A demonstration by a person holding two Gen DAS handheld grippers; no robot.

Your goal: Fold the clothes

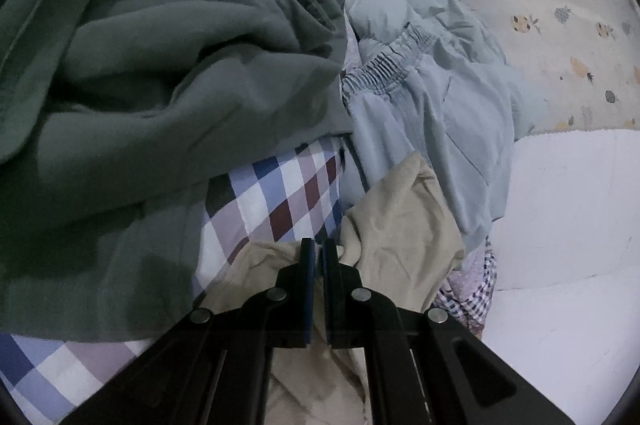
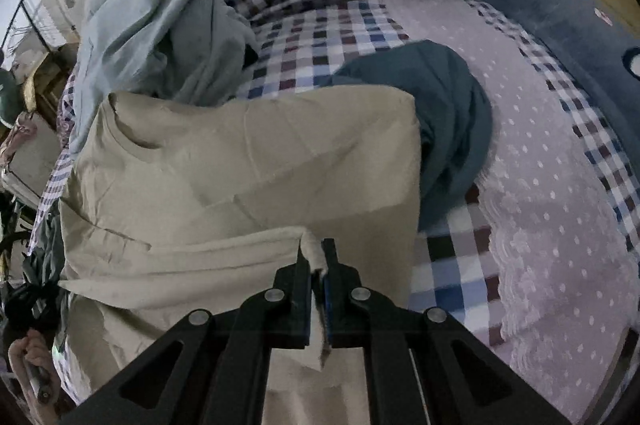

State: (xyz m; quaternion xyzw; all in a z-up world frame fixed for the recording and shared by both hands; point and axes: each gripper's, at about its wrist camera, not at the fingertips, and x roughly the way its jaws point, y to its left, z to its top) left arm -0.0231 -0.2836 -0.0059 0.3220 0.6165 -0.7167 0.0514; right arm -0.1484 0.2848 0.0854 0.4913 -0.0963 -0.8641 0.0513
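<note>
On checked bedspread, beige garment edge pinched, right gripper

We see a bed whose checked cover in blue, maroon and white, with a lilac dotted panel, carries everything. On it in the right wrist view lie the beige garment at the centre, a crumpled pale blue garment at ten o'clock, a teal cloth at two o'clock touching the beige one, and a dark blue pillow further out that way. In the left wrist view a dark green garment covers the bed from nine to twelve o'clock.
</note>
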